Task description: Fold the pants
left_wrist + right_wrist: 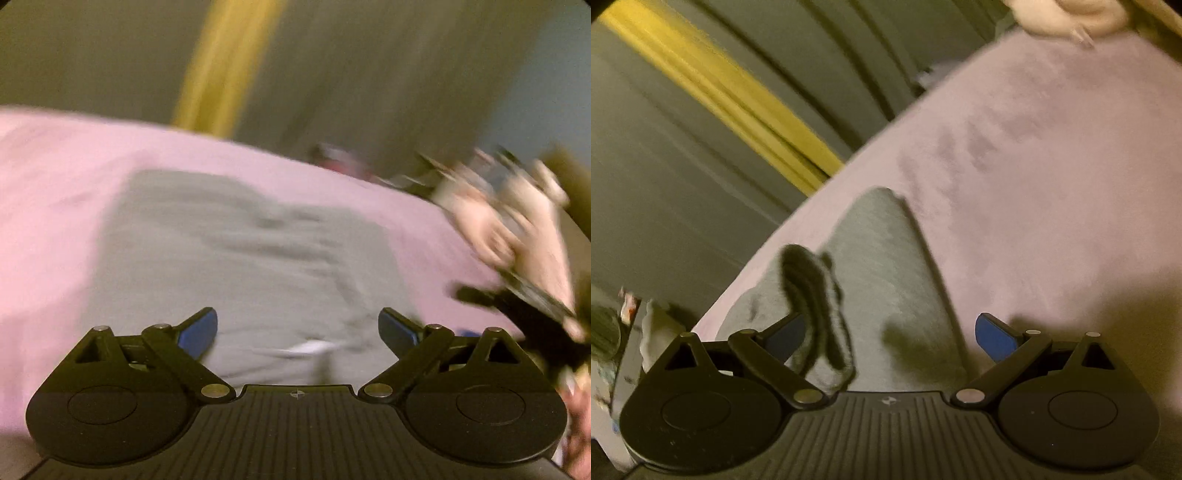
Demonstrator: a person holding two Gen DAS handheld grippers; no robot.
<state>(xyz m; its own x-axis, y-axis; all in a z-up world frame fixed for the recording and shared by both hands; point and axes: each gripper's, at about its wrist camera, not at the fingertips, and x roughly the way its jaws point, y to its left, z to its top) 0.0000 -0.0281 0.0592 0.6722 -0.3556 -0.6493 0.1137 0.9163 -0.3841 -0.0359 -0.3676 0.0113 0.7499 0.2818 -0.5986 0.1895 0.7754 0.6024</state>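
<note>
Pants [236,258] are lying on the bed [55,166]; both my tongs [297,332] [890,336] are gaping, empty; loose cloth may unfold.

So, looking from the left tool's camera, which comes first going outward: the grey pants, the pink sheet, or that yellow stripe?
1. Grey pants: nearest, directly ahead of the open left tool.
2. Pink sheet: spread under and beyond the pants, to the left and behind.
3. Yellow stripe: farthest, upright in the blurred background past the sheet's far edge.

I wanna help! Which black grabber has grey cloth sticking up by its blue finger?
The right gripper: a fold of the grey fabric pants overlaps one blue pad. The left gripper's pads show bare.
</note>
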